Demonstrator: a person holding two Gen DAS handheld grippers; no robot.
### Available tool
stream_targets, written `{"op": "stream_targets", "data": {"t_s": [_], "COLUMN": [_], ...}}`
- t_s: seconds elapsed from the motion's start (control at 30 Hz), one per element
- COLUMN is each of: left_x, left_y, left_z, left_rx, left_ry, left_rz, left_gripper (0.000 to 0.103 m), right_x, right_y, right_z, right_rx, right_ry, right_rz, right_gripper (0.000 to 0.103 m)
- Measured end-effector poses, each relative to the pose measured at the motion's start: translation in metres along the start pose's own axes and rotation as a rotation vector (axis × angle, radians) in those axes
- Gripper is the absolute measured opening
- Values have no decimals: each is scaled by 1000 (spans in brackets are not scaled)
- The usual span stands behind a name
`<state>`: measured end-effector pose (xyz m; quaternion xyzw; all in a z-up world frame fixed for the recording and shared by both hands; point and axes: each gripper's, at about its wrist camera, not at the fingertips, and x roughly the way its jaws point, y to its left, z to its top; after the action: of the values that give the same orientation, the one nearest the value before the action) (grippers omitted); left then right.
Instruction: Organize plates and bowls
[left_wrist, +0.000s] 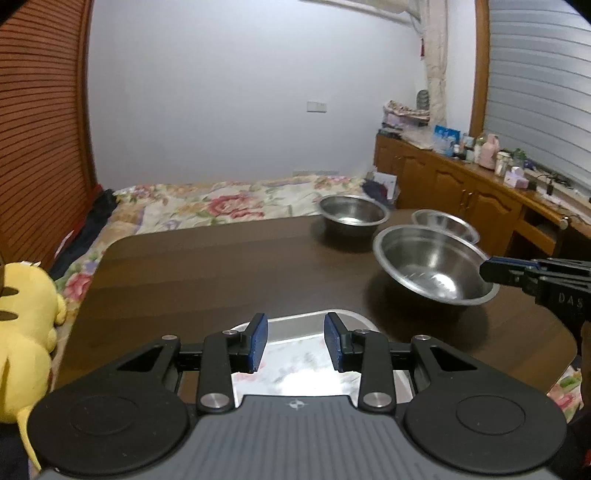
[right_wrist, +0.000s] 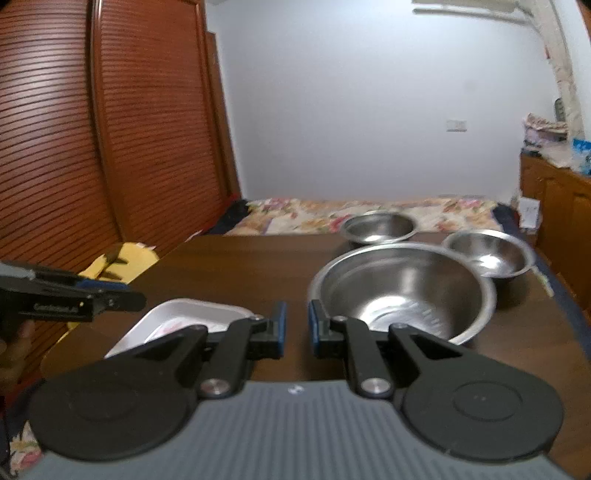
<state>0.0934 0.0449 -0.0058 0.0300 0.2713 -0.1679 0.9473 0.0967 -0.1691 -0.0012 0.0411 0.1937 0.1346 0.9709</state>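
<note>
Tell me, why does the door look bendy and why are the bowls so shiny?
Left wrist view: the fisheye lens bows the slatted door into a curve. The large steel bowl mirrors the room light as bright glare and casts a dark shadow on the table. Right wrist view: everything is softer, the bowl rims look smeared, and the metal tray glares almost white.

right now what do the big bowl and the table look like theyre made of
Big bowl: metal, probably stainless steel, polished; it mirrors light in bright streaks. Table: dark brown wood or wood-look laminate, smooth, with faint grain bands and a soft sheen; which of the two cannot be told.
</note>
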Motion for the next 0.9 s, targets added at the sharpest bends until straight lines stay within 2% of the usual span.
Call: {"op": "stream_targets", "data": {"t_s": [0.43, 0.67, 0.7, 0.73, 0.77, 0.8, 0.9], "left_x": [37, 66, 69, 72, 75, 77, 82], "left_y": [-34, -50, -52, -53, -55, -56, -62], "left_z": [11, 16, 17, 18, 20, 21, 25], "left_rx": [29, 47, 47, 48, 48, 48, 46], "left_ry": [8, 25, 26, 26, 24, 23, 18], "left_rz": [-41, -52, -55, -58, -61, -63, -72], "left_gripper": [37, 43, 43, 43, 43, 43, 47], "right_x": [-5, 3, 3, 5, 7, 9, 13], "right_y": [-53, -71, -74, -77, -79, -80, -84], "right_z": [2, -2, -2, -2, -2, -2, -4], "right_rx": [47, 54, 58, 61, 64, 61, 43], "right_ry": [-28, -14, -10, -6, -8, -10, -3], "right_rz": [-115, -162, -166, -172, -180, -190, -212], "right_gripper": [16, 17, 22, 35, 41, 44, 44]}}
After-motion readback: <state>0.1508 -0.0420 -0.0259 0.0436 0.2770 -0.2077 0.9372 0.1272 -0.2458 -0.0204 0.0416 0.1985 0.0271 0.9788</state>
